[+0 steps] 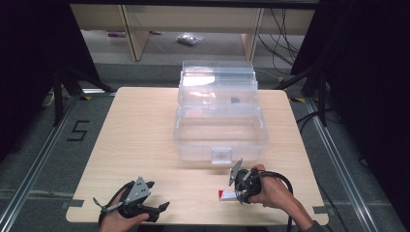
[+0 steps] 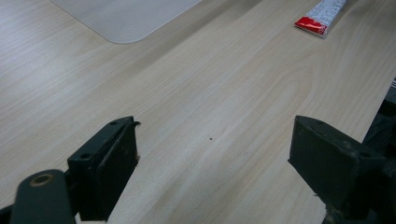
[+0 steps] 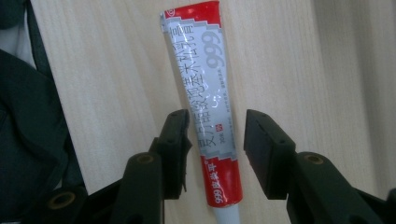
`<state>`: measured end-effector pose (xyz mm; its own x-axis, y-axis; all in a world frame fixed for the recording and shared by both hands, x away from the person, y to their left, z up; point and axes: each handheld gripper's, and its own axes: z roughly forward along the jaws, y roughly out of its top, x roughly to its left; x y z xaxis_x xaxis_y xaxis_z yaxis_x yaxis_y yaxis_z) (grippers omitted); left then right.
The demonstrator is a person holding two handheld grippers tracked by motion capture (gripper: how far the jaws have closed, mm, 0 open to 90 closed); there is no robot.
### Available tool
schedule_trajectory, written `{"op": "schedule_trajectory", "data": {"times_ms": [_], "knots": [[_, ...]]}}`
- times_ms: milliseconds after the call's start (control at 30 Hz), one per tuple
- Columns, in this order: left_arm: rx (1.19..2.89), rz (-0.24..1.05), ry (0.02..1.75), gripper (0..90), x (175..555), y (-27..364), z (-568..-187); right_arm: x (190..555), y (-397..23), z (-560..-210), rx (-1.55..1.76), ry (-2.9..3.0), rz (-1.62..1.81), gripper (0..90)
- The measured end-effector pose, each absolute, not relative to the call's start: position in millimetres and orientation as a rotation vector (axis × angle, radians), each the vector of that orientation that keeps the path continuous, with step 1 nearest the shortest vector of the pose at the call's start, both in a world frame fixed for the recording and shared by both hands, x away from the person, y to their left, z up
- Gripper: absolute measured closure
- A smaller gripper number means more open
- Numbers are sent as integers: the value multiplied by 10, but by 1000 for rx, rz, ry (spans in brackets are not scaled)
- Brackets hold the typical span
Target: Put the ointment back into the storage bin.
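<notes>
Red-and-silver tube (image 3: 212, 116) near table edge (image 1: 193, 223)

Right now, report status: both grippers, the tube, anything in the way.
Left gripper open, idle over bare table. Right gripper astride the red-and-white tube, pads not yet touching it. Tube flat on table. Clear box open beyond; nothing between.

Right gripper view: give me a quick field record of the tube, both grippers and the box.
tube: red, white and grey squeeze tube lying flat on the light wooden table
right gripper: jaws astride the tube, a gap visible on the right side, not yet pressing
left gripper: jaws wide apart over bare table, nothing between
box: clear plastic storage box, lid raised, behind the tube
</notes>
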<state>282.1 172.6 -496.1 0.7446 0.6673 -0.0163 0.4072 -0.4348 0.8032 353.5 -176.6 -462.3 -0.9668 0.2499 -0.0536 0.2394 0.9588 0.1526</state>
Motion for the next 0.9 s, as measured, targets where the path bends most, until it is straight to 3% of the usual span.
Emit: {"op": "schedule_trajectory", "data": {"times_ms": [900], "knots": [[2082,376,808,150,2821,1724,-4964,3560,-1667,-4724,347,3087,57,702]]}}
